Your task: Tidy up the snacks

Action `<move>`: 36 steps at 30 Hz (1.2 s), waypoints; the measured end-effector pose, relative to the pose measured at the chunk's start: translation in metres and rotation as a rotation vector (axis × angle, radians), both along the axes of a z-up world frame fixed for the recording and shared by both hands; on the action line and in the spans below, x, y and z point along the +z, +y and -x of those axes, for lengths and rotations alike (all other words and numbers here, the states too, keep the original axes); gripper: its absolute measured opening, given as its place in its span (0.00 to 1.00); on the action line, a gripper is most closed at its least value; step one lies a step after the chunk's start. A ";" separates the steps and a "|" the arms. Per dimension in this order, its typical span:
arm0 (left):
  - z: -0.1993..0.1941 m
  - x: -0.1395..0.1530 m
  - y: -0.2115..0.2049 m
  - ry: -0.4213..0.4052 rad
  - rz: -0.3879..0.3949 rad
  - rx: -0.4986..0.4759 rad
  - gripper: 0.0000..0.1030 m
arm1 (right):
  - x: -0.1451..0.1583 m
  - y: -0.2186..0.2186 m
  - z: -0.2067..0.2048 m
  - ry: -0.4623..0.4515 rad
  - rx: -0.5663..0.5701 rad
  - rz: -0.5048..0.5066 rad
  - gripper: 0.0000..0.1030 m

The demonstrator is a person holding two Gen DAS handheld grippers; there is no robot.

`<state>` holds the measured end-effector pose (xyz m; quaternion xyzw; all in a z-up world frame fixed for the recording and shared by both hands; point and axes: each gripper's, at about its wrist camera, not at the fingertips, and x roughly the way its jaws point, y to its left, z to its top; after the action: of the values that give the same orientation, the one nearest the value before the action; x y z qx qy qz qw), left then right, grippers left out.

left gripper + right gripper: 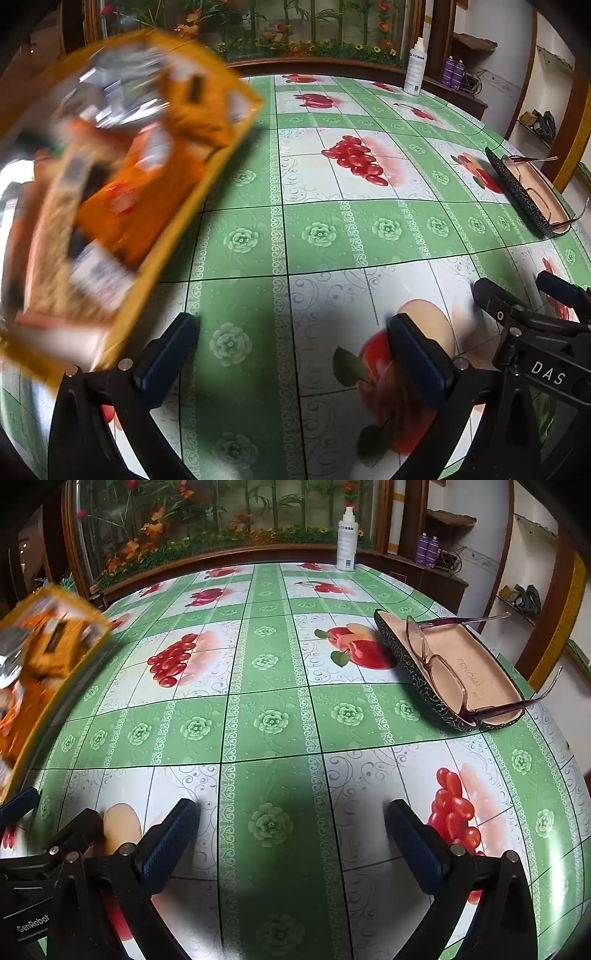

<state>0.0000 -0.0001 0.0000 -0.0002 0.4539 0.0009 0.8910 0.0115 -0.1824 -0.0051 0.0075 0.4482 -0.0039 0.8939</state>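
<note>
A yellow box (122,192) filled with snack packets, orange and tan ones among them, fills the left of the left wrist view. It is motion-blurred and looks tilted; I cannot tell whether it rests on the table. The same box (44,657) shows at the left edge of the right wrist view. My left gripper (295,350) is open over the green fruit-print tablecloth (332,229), just right of the box, with nothing between its fingers. Beside it on the right, my right gripper (291,830) is also open with nothing in it, and it shows too as the right gripper (517,291).
An open glasses case (443,672) with a pair of glasses on it lies at the right of the table. A white spray bottle (347,539) stands at the far edge, before a wood-framed flower display (221,528). Purple cans (426,548) stand on a shelf beyond.
</note>
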 end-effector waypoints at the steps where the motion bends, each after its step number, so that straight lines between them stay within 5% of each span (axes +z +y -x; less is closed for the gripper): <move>1: 0.000 0.000 0.000 0.000 0.000 0.000 1.00 | 0.000 0.000 0.000 0.003 0.000 0.001 0.99; 36: 0.000 0.001 0.003 -0.001 0.004 0.000 1.00 | 0.000 0.001 0.002 -0.001 0.001 -0.001 0.99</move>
<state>-0.0004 0.0027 0.0005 -0.0017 0.4533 0.0000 0.8914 0.0094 -0.1814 -0.0055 0.0079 0.4478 -0.0033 0.8941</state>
